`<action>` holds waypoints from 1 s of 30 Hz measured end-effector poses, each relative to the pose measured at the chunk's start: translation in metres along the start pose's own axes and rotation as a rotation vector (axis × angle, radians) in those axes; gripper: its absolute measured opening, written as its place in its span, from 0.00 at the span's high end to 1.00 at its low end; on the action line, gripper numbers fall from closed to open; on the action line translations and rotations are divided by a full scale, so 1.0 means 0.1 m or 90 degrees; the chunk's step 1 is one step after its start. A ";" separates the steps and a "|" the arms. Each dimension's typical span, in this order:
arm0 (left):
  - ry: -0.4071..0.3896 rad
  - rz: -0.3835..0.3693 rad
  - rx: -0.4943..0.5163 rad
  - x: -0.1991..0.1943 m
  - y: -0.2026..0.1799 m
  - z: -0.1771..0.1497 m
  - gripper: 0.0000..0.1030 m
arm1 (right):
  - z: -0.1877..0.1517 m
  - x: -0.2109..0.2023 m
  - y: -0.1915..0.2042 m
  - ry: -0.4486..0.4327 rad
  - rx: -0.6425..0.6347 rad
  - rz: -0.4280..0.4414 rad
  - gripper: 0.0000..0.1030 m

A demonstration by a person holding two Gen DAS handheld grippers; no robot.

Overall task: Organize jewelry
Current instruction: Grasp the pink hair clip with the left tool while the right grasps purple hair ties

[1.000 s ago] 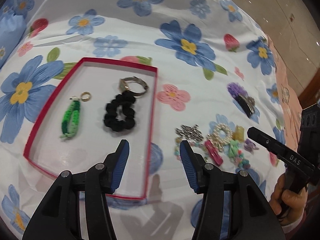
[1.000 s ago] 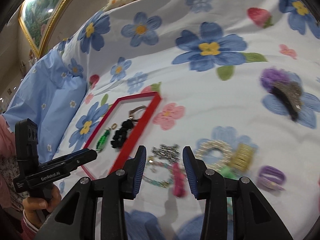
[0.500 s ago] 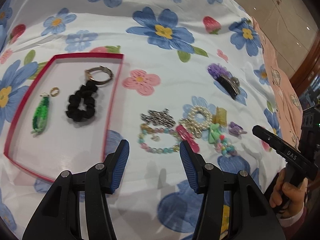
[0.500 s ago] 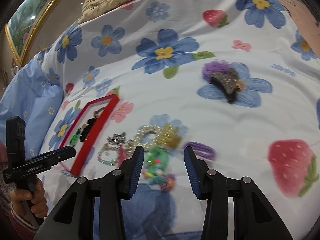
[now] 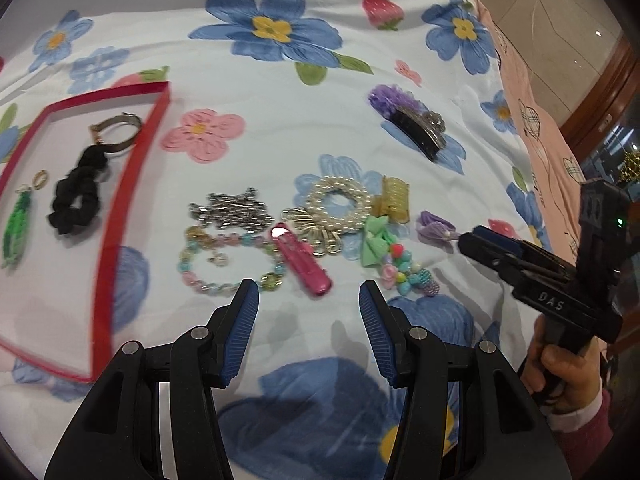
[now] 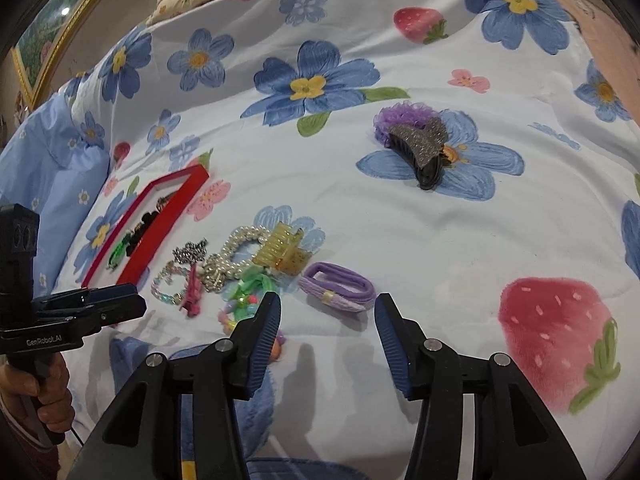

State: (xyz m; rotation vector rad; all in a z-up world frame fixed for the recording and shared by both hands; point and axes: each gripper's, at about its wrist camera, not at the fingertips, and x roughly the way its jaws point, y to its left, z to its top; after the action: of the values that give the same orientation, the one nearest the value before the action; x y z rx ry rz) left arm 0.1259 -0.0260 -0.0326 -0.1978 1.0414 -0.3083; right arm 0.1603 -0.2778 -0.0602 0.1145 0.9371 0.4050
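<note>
A red-rimmed tray [image 5: 120, 184] at left holds a black scrunchie [image 5: 76, 196], a metal bangle [image 5: 120, 130], a small ring [image 5: 40, 178] and a green beaded piece [image 5: 14, 228]. A jewelry pile lies on the bedspread: pink clip [image 5: 302, 262], pastel bead bracelet [image 5: 224, 264], silver chain [image 5: 232, 210], pearl bracelet [image 5: 340, 202], yellow claw clip [image 5: 394, 200]. My left gripper [image 5: 308, 300] is open and empty just before the pink clip. My right gripper [image 6: 326, 312] is open and empty, right in front of a purple hair tie [image 6: 338, 286].
A dark glittery claw clip [image 6: 424, 152] on a purple scrunchie [image 6: 394, 114] lies farther back. A green bow [image 5: 376, 240] and a colourful bead string [image 5: 408, 274] sit in the pile. The right gripper also shows in the left wrist view [image 5: 496, 248]. A blue pillow [image 6: 52, 160] lies left.
My left gripper has moved right from the tray to the jewelry pile. My right gripper has swung right from the pile's left part to the purple hair tie. Both stayed open.
</note>
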 end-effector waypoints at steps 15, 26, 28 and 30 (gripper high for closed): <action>0.032 0.046 0.026 0.51 -0.09 0.09 0.79 | 0.15 0.36 -0.07 0.045 -0.068 -0.002 0.47; 0.013 0.020 0.025 0.33 0.00 0.02 0.86 | 0.11 0.31 -0.06 0.037 -0.031 0.022 0.88; 0.006 0.013 0.024 0.25 0.01 0.00 0.86 | 0.12 0.25 -0.05 0.025 -0.017 0.029 0.88; 0.000 0.008 0.022 0.18 0.01 -0.01 0.86 | 0.12 0.18 -0.05 0.014 -0.002 0.041 0.88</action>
State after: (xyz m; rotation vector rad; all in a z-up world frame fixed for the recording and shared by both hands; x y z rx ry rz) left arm 0.1342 -0.0317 -0.0481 -0.1592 1.0361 -0.3143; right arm 0.1803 -0.2742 -0.0683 0.1381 0.9556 0.4675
